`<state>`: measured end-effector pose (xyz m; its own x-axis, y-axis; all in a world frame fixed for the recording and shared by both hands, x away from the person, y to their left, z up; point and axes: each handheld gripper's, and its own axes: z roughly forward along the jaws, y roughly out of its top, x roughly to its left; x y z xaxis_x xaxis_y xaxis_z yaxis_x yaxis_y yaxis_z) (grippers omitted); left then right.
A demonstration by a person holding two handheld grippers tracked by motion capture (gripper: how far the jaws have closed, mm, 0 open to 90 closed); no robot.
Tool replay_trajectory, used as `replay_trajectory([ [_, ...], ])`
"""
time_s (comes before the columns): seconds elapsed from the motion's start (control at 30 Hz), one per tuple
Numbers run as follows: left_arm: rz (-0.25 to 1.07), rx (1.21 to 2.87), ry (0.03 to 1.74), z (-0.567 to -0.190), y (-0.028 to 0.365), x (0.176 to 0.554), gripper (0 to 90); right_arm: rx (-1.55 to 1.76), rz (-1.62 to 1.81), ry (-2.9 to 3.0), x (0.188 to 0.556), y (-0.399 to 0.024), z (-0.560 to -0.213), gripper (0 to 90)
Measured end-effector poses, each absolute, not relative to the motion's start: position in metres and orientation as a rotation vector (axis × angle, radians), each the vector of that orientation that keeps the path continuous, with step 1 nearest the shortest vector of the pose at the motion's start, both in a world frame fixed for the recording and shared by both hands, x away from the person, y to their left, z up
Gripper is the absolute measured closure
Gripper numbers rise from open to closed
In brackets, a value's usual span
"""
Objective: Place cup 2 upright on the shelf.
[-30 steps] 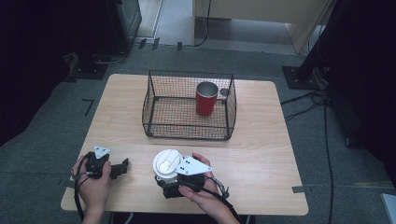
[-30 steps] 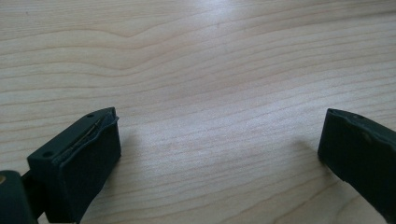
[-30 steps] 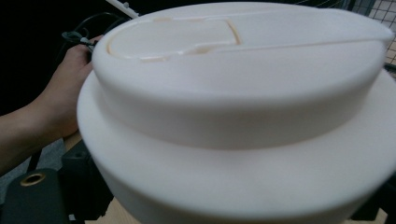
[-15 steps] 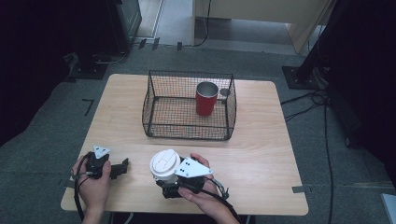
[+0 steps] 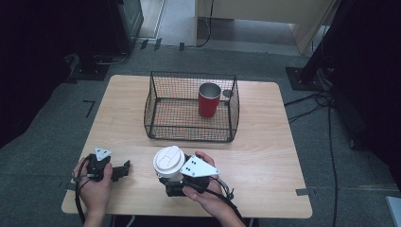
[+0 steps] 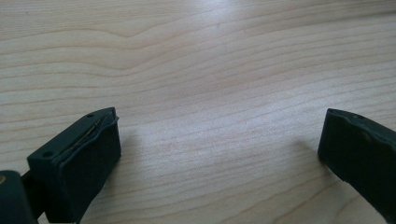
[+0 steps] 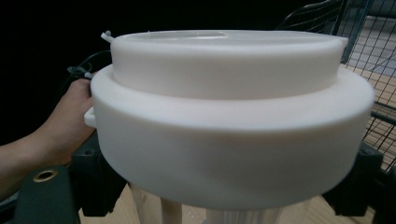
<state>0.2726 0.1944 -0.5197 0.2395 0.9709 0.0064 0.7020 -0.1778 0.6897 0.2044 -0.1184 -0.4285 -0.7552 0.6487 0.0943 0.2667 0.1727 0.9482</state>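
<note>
A clear cup with a white lid (image 5: 169, 161) stands near the table's front edge, left of the person's right hand. My right gripper (image 5: 170, 183) is shut on the cup below the lid. In the right gripper view the white lid (image 7: 229, 116) looms close, with a black jaw on either side of the cup body. My left gripper (image 5: 121, 170) lies at the front left of the table, held by the left hand, and points right. Its jaws stand wide apart over bare wood in the left gripper view, so my left gripper (image 6: 219, 154) is open and holds nothing.
A black wire basket (image 5: 156, 101) sits at the middle back of the wooden table (image 5: 265, 156), with a red cup (image 5: 208, 100) upright in its right part. Cables trail off the front edge. Dark floor and equipment surround the table.
The right gripper and the lidded cup have shifted very slightly to the left. The left gripper has stayed where it was.
</note>
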Motion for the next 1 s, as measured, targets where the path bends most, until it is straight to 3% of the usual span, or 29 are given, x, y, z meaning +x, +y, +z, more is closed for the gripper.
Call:
replay_trajectory([
  [1.0, 0.614, 1.949, 1.526, -0.52, 0.195, 0.273, 0.0, 0.847, 1.657, 1.906, 0.241, -0.118, -0.376, 16.3],
])
